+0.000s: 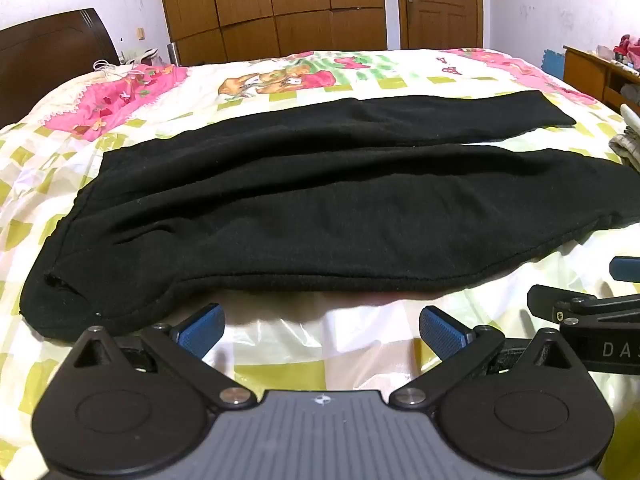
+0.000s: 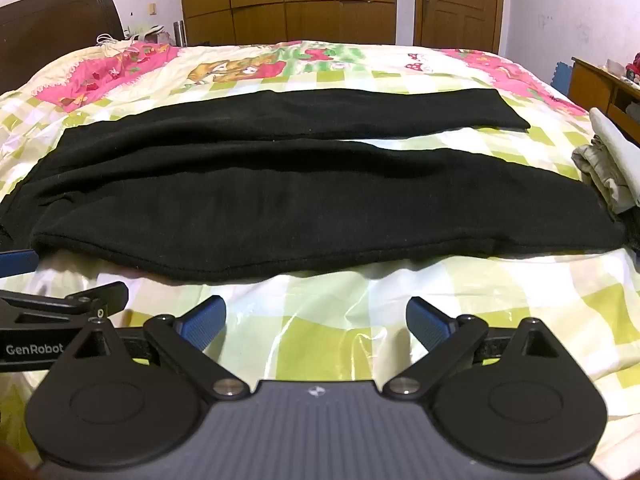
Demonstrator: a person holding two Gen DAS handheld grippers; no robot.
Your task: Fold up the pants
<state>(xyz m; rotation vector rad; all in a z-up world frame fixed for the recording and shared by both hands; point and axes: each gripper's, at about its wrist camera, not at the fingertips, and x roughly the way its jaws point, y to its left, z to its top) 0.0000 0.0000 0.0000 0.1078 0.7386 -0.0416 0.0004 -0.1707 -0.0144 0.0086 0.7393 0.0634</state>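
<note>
Across the middle of both frames lie the black pants (image 1: 320,200) on a bed with a checked cover (image 1: 280,364), spread out flat and long. That makes sense for folding: cloth that lies flat is easy to grab by an edge and lay over itself. The wide waist end sits at the left of the frame, and the two legs run to the right, with a thin strip of cover showing between them at the far right. One leg lies higher in the frame, near the cartoon picture on the cover, and the other leg lies lower, closer to the claws. At the bottom of the left view, the left gripper (image 1: 322,330) has its two blue pads wide apart and holds nothing. It sits just below the near hem of the pants, near the waist end, and does not touch the cloth. At the bottom of the right view, the right gripper (image 2: 316,322) is also wide open and empty, just below the near hem but further along the leg. Both claws tip down toward the bed, I think so they can slide under the near edge. No fold looks started yet. A pale bundle of cloth (image 2: 604,168) rests at the right edge.
</note>
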